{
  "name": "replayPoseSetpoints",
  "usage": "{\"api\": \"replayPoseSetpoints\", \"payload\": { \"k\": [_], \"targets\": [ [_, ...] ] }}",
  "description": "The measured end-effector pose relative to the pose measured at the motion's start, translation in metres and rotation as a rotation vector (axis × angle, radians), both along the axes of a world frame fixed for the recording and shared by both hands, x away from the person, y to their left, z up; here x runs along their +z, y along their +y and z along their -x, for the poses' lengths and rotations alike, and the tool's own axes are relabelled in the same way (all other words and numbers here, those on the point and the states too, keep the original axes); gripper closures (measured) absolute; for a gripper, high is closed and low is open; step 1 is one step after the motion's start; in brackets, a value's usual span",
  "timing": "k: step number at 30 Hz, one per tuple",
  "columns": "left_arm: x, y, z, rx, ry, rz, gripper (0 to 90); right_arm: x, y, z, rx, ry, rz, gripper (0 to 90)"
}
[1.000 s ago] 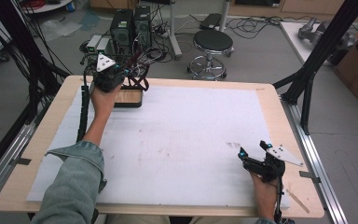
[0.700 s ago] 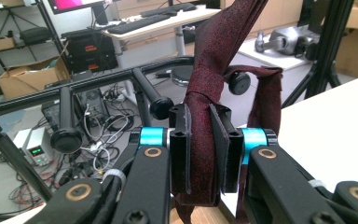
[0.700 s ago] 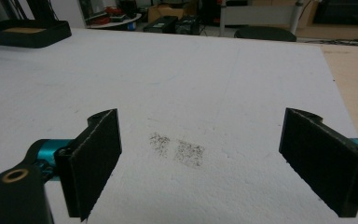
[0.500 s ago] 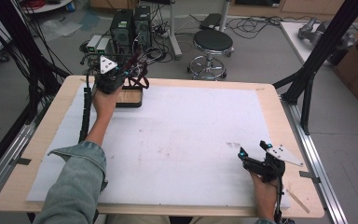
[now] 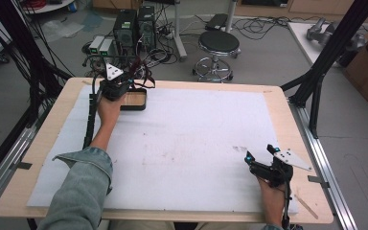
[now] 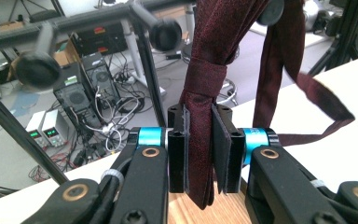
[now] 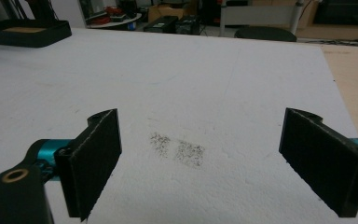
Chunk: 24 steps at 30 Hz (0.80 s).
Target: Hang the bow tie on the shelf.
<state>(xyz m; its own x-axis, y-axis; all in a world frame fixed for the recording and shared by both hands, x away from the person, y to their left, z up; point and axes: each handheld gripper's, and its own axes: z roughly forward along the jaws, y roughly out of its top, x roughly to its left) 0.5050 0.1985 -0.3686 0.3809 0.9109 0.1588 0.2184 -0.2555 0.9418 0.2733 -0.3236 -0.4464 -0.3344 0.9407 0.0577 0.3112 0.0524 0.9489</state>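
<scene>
Left claw [image 6: 199,154] clamps maroon tie [image 6: 200,116] over tray [image 5: 135,100] — right claw [image 7: 205,163] gapes.

Open mat, one tray
Only the black tray [image 5: 135,99] stands on the white mat [image 5: 196,139]; right of the tray all lies passable.

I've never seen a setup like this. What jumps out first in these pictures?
The dark red necktie stands out: the left gripper is clamped on it near its knot, over a black-rimmed wooden tray at the far left corner of the white mat. At the near right, the right gripper rests on the mat, jaws wide apart and holding nothing, beside a grey smudge.
</scene>
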Motion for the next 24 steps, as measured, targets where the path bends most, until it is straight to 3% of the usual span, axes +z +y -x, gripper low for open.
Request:
{"api": "replayPoseSetpoints", "payload": {
  "k": [14,24],
  "targets": [
    [-0.003,0.001,-0.001,-0.012,0.022,0.003,69.4,0.000,0.000,0.000,-0.002,-0.001,0.002,11.9],
    [0.000,0.012,0.006,-0.047,0.026,0.056,57.1,0.000,0.000,0.000,-0.001,0.000,0.000,11.9]
  ]
}}
